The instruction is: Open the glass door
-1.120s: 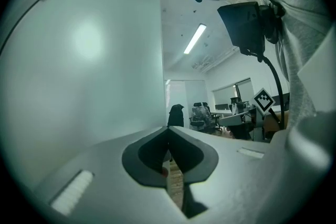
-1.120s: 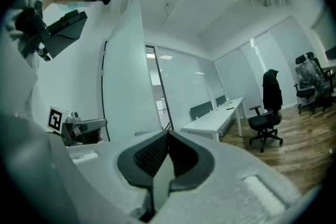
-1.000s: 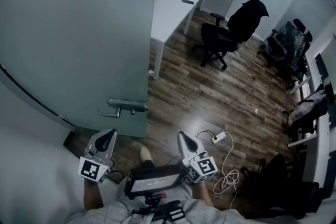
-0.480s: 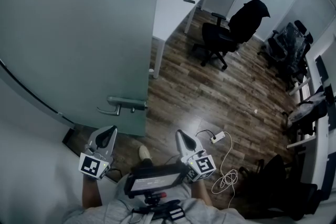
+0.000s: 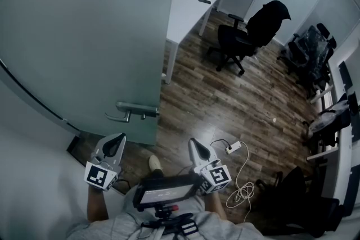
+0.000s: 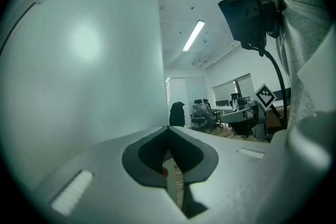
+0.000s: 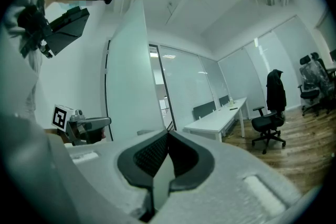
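Head view: left gripper (image 5: 118, 139) & right gripper (image 5: 193, 143) both shut, nothing inside, near side of glass door (image 5: 84, 36) w/ handle (image 5: 132, 111).

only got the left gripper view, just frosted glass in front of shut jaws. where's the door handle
Observer: Head view shows the grey metal lever handle at the frosted glass door's edge, just ahead of the left hand-held gripper, not touching it.
Operator: right one shut too
Observer: Yes, the right gripper view shows the right hand-held gripper shut and empty.
Operator: floor clutter
Observer: A white power strip with a coiled cable lies on the wooden floor, right of that gripper in head view.
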The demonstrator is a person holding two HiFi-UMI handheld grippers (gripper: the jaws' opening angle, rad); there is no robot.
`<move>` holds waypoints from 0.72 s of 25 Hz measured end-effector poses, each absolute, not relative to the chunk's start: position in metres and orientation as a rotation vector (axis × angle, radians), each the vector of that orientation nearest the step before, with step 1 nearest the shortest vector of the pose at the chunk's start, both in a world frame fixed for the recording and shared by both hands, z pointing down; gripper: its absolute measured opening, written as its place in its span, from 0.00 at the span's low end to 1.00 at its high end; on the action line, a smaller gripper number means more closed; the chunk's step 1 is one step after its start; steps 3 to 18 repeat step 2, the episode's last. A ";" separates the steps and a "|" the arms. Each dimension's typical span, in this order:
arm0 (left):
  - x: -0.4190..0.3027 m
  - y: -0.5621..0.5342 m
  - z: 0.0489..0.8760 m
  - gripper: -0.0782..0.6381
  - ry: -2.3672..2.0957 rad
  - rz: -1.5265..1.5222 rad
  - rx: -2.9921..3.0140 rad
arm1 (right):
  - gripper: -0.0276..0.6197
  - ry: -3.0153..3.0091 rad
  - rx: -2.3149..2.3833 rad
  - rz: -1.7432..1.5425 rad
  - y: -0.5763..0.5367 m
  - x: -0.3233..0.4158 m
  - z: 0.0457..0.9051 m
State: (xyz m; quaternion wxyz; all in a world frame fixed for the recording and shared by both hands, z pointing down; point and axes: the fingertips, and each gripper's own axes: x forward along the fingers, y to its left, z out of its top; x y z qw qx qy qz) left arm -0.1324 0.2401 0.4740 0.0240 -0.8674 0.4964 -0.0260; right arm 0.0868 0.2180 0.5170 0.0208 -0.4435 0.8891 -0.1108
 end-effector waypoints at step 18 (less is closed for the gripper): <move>-0.132 0.241 0.474 0.11 1.532 -0.079 -2.684 | 0.05 2.758 -1.372 -0.344 0.218 0.085 0.515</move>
